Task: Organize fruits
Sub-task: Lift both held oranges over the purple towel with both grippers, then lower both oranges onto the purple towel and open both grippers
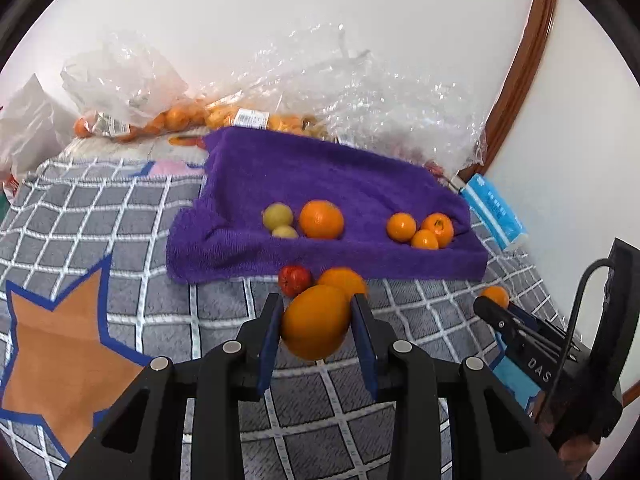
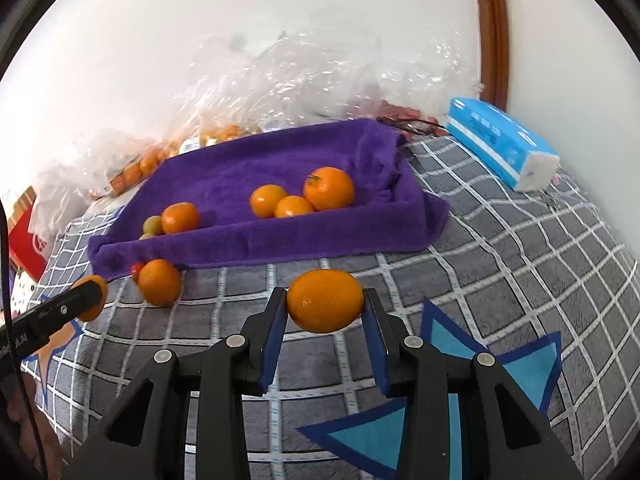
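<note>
My left gripper (image 1: 316,312) is shut on a large orange (image 1: 315,322), held above the grey checked cover in front of the purple towel (image 1: 312,176). My right gripper (image 2: 325,304) is shut on another orange (image 2: 325,301); it also shows at the right of the left wrist view (image 1: 496,297). On the towel lie two yellow-green fruits (image 1: 278,216), a big orange (image 1: 321,219) and three small oranges (image 1: 420,229). A red fruit (image 1: 294,279) and an orange (image 1: 344,280) lie on the cover just in front of the towel.
Clear plastic bags (image 1: 360,92) with more oranges (image 1: 176,120) lie against the white wall behind the towel. A blue tissue pack (image 2: 500,142) lies at the right. A red box (image 2: 28,236) sits at the far left. A wooden door frame (image 1: 524,64) stands at the right.
</note>
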